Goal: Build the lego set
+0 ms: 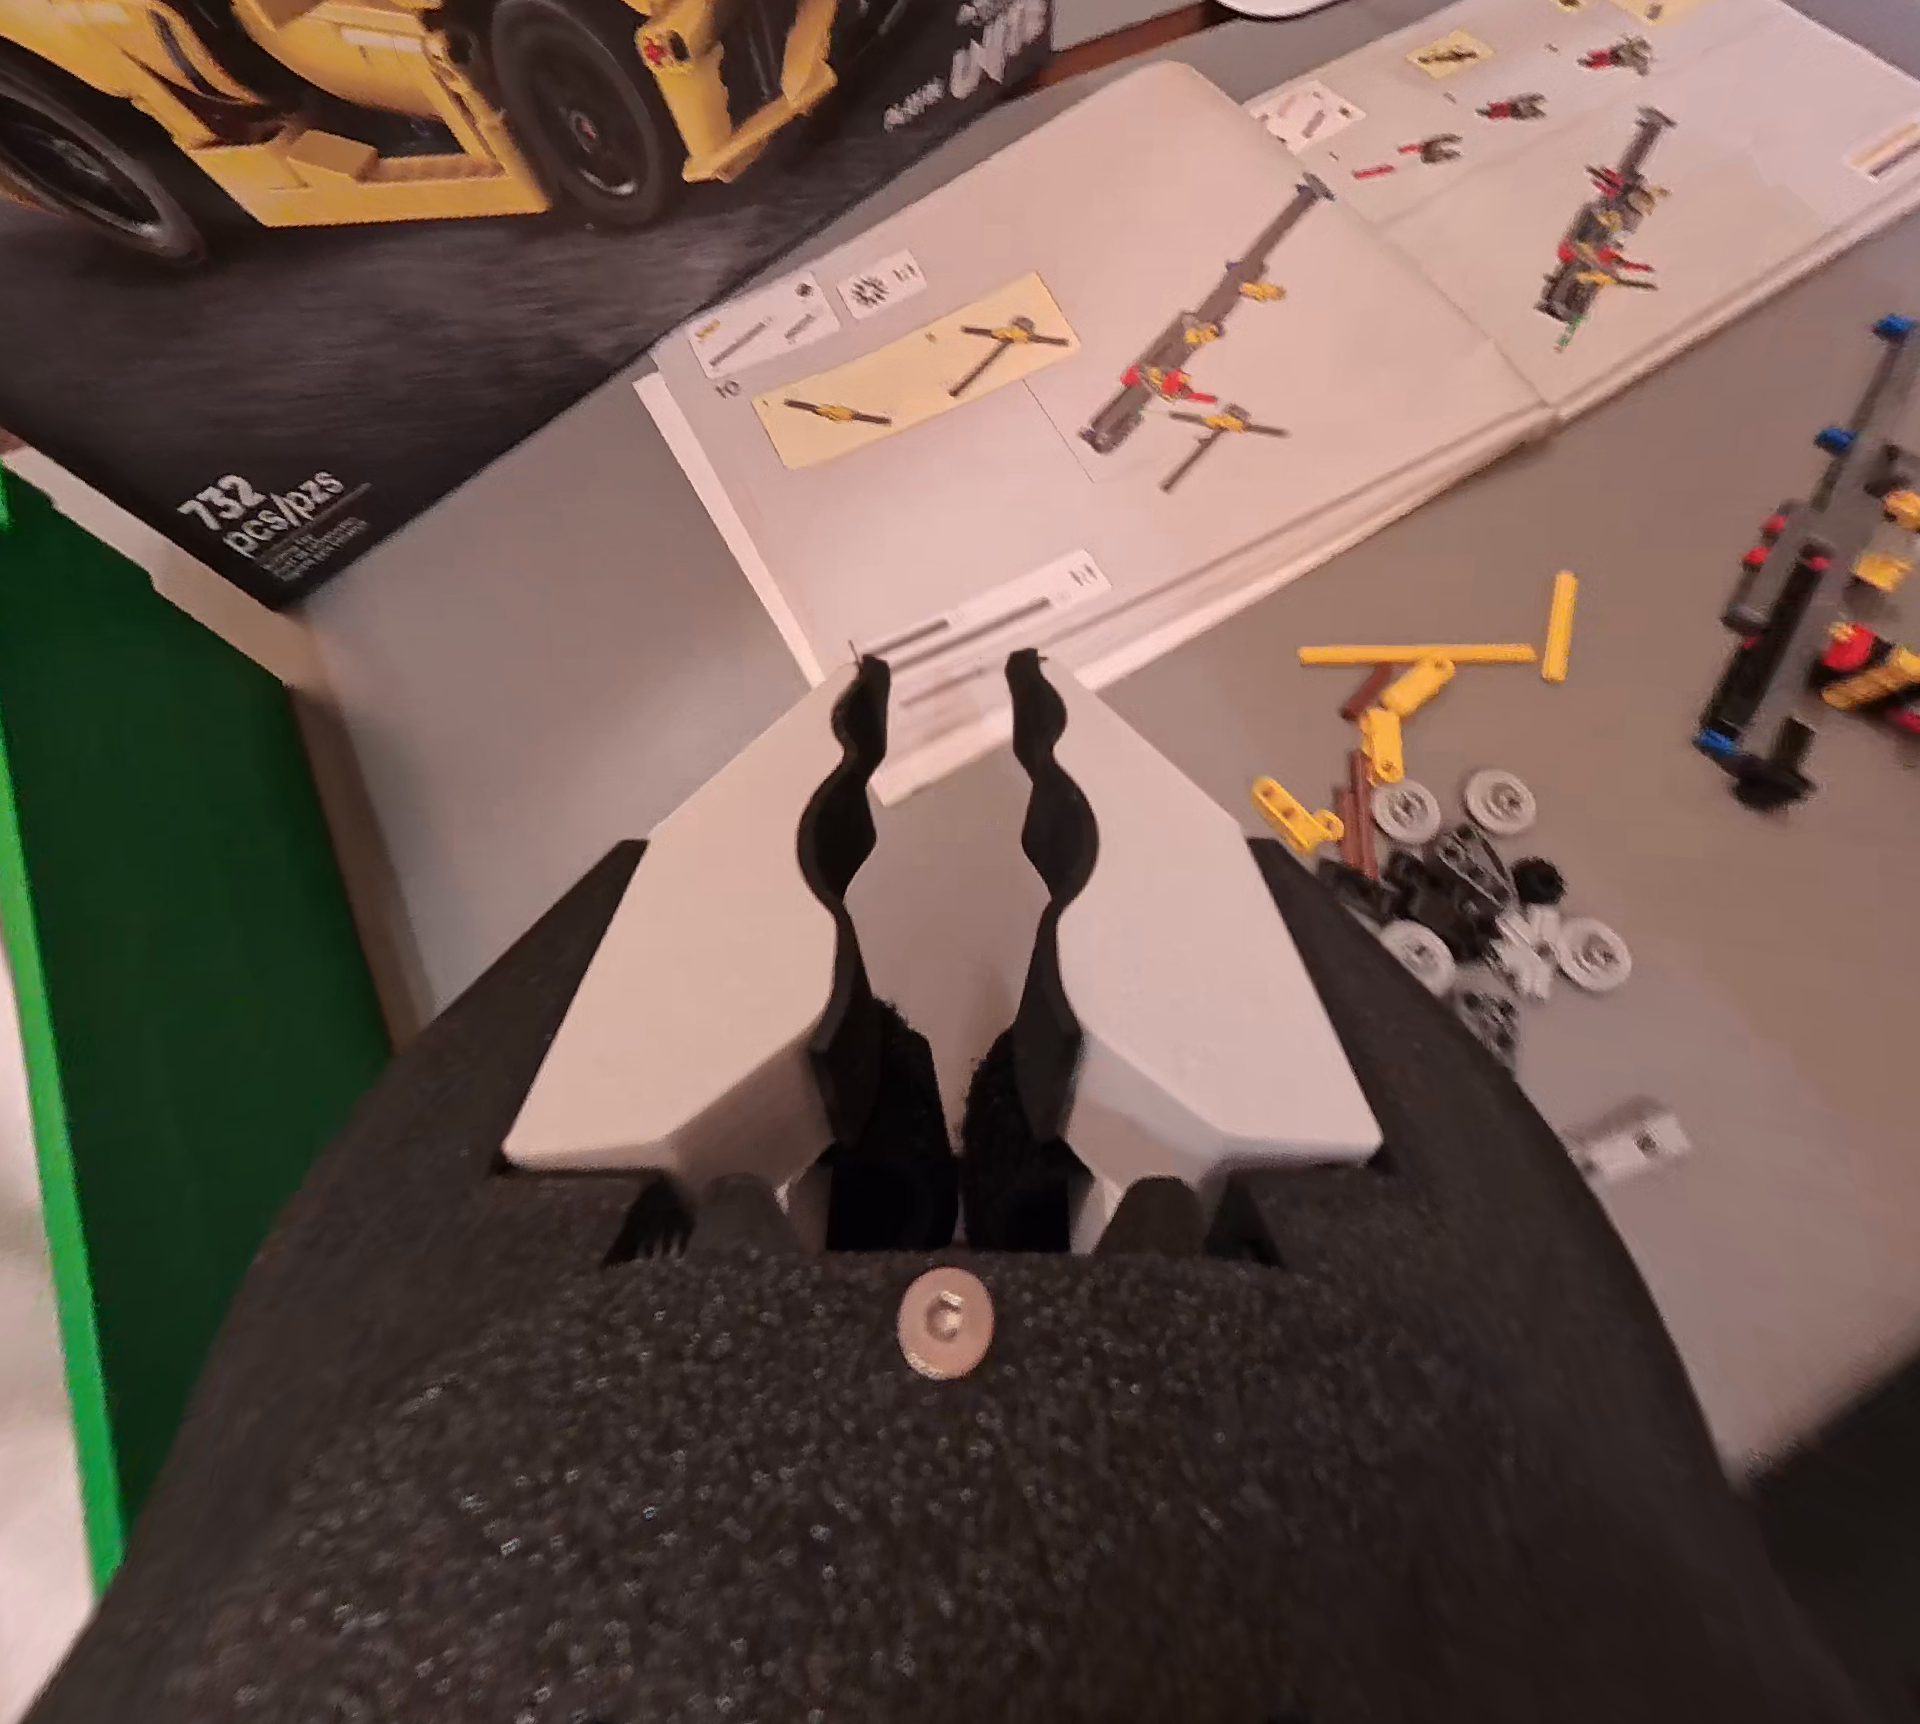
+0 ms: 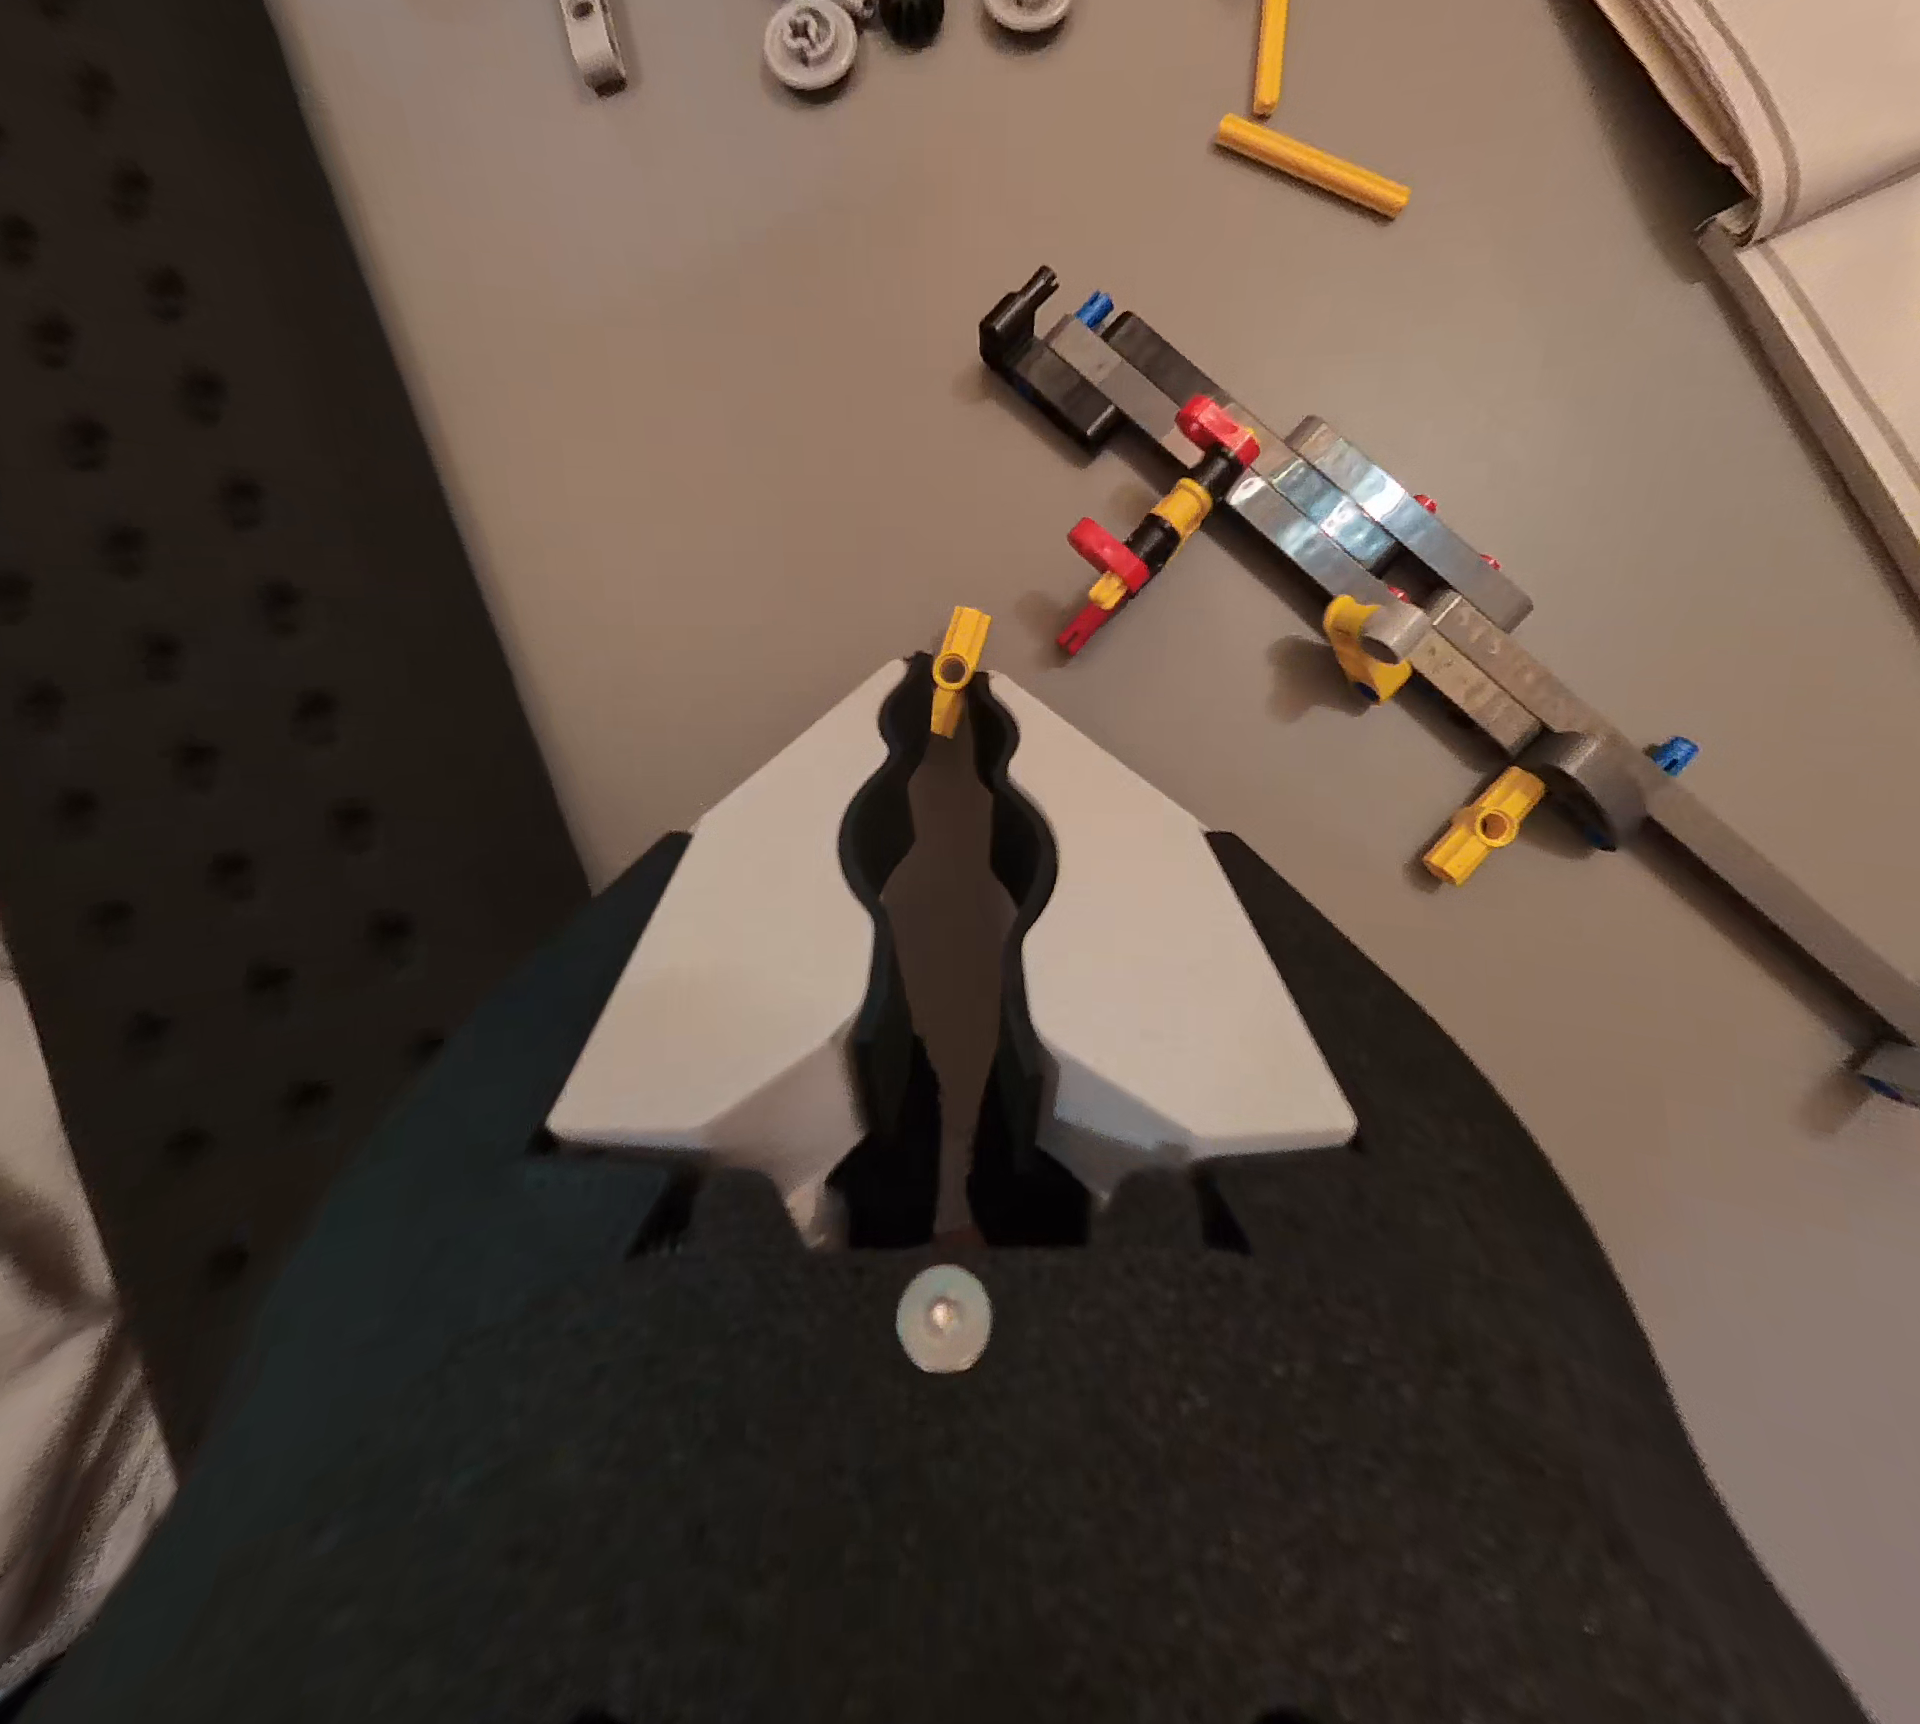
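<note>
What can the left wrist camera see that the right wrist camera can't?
Only the left wrist view shows the set's box with the yellow car picture, the open pages of the instruction booklet, and the empty left gripper.

Only the right wrist view shows the right gripper pinching a small yellow connector, plus a dark perforated board.

Both show the grey table, the loose parts pile, the yellow axles and the half-built grey assembly.

I see the left hand-held gripper (image 1: 948,658) with its fingers parted, a clear gap between the black wavy pads (image 1: 854,739), nothing between them. My right hand-held gripper (image 2: 951,672) is angled downward, its fingertips closed together, pinching a small item at the very tips; the pads behind stay apart.
</note>
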Available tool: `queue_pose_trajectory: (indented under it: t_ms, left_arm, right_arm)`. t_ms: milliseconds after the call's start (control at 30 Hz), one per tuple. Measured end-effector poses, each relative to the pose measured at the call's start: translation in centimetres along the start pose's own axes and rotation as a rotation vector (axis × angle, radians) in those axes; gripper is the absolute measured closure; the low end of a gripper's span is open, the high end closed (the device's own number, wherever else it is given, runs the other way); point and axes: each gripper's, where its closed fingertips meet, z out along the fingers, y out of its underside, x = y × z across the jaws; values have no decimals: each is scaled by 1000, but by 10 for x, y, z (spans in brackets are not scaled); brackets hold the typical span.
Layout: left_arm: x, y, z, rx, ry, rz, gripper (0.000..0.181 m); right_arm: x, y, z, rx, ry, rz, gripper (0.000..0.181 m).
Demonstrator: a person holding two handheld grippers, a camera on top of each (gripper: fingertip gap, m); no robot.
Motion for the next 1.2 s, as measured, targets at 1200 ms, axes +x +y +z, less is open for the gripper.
queue_pose_trajectory:
  t_ms: [1200]
  left_arm:
    - [71, 142, -99, -325, 190, 39, 165]
  right_arm:
    - [39, -41, -38, 579, 184, 205, 162]
